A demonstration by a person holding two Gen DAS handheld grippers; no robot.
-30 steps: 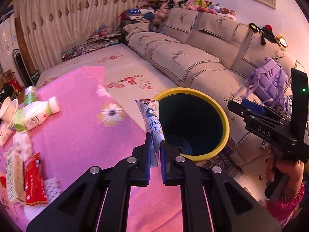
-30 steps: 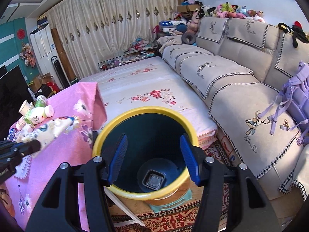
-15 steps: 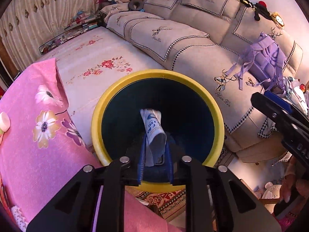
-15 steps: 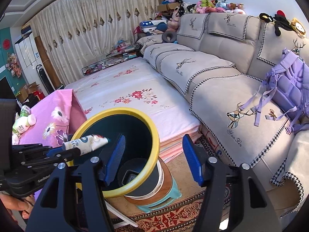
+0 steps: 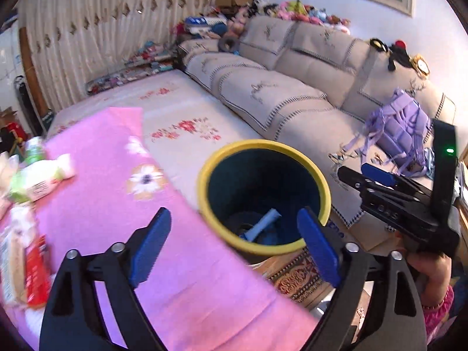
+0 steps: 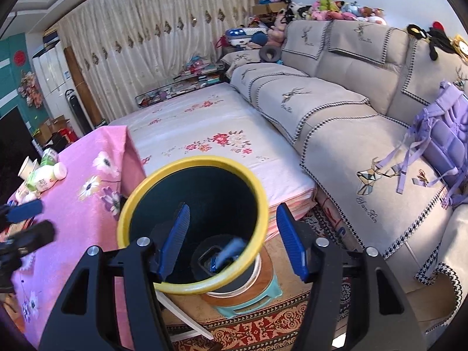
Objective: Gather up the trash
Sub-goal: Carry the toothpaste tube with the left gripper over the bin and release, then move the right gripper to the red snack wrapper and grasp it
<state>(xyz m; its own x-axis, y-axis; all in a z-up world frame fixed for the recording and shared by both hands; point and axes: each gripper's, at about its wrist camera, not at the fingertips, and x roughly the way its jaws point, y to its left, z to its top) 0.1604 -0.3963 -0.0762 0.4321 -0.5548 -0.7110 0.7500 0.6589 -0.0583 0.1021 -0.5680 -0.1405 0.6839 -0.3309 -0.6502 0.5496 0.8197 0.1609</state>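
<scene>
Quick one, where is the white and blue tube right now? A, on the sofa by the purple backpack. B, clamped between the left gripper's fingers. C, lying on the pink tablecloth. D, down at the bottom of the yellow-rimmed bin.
D: the tube lies inside the yellow-rimmed bin, at its bottom, while the left gripper stands open with nothing between its fingers, its jaws having just been opening.

A long beige upholstered sofa (image 6: 345,117) with houndstooth-trimmed covers runs along the wall. A lilac backpack (image 5: 403,134) with loose straps sits on its seat, and soft toys (image 6: 336,8) crowd the top of the backrest. Cream pleated curtains (image 6: 140,46) hang behind a white floral-printed mattress (image 6: 210,134).
</scene>
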